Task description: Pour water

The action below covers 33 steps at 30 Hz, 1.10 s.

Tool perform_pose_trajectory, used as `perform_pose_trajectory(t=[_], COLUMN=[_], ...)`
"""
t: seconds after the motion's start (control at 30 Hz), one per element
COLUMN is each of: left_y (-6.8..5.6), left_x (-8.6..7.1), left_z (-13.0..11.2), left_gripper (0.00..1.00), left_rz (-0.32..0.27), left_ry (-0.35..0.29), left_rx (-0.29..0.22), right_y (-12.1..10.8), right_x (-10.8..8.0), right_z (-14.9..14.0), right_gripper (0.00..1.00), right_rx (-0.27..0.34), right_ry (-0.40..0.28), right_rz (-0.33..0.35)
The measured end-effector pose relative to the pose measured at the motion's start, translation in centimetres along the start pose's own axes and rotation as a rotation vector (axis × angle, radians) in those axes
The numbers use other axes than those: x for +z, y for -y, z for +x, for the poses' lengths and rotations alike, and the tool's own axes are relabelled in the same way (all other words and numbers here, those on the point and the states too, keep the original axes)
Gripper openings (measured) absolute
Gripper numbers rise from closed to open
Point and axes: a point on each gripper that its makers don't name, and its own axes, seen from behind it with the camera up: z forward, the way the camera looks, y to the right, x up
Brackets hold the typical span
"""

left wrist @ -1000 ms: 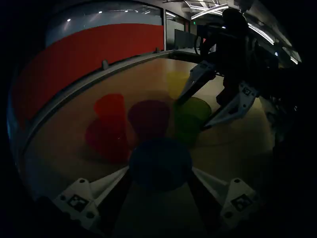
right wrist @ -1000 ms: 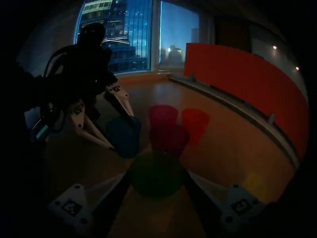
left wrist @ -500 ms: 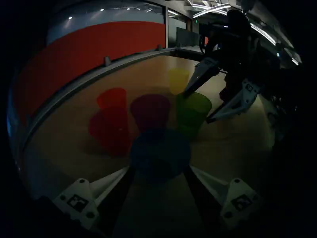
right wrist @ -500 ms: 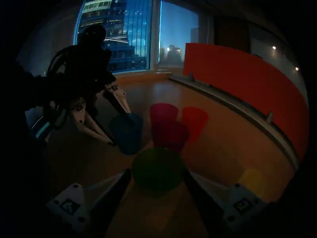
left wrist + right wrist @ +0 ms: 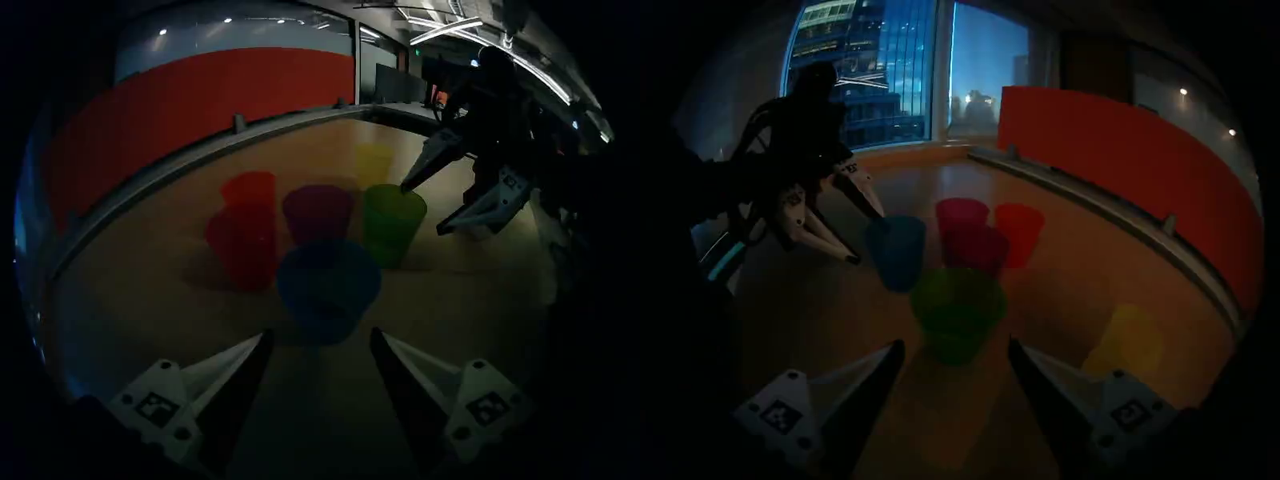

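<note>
Pretty dark shot, so bear with me. The biggest thing here is the wooden tabletop [image 5: 144, 320], with a long red panel [image 5: 200, 96] running along its far edge. In the right gripper view there's a big window [image 5: 872, 72] with lit-up towers outside. The left gripper [image 5: 318, 340] comes in from the bottom of its own view with its fingers spread wide and nothing between them. The right gripper [image 5: 954, 346] does the same in its view, fingers wide apart and gripping nothing. The two face each other across a bunch of plastic cups, all standing upright on the tabletop. The blue cup [image 5: 328, 288] sits just ahead of the left fingertips, and the green cup [image 5: 958, 312] sits just ahead of the right ones, neither of them touched as far as I can see. In the middle, tucked between those two, is a purple cup [image 5: 318, 212]. A dark red cup [image 5: 244, 248] is beside it, with a brighter red cup [image 5: 250, 188] right behind that, toward the panel. A yellow cup [image 5: 374, 162] stands off on its own, away from the cluster. It's too dim to tell if any cup has water in it.
</note>
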Motion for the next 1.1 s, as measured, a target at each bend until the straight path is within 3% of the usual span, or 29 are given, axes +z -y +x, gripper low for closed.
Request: perform_pose_trajectory(t=[0.57,0.9,1.1], left_y=[0.1,2.3,3.5], left_x=[-3.4,-5.7,-7.4], left_z=[0.6,2.0,2.7], left_gripper=[0.89,0.89,0.89], left_rz=[0.109,0.252,0.334], left_ry=[-0.098,-0.211,-0.266], left_rx=[-0.068,-0.142,-0.169], right_y=[-0.9,-2.5,-4.4], right_x=[-4.1,-6.7,-8.3], right_z=[-0.3,0.2,1.2], right_gripper=[0.99,1.0,1.0], right_rx=[0.037,0.091,0.144], right_ry=[-0.058,-0.125,-0.196], right_rz=[-0.104,-0.209,-0.309])
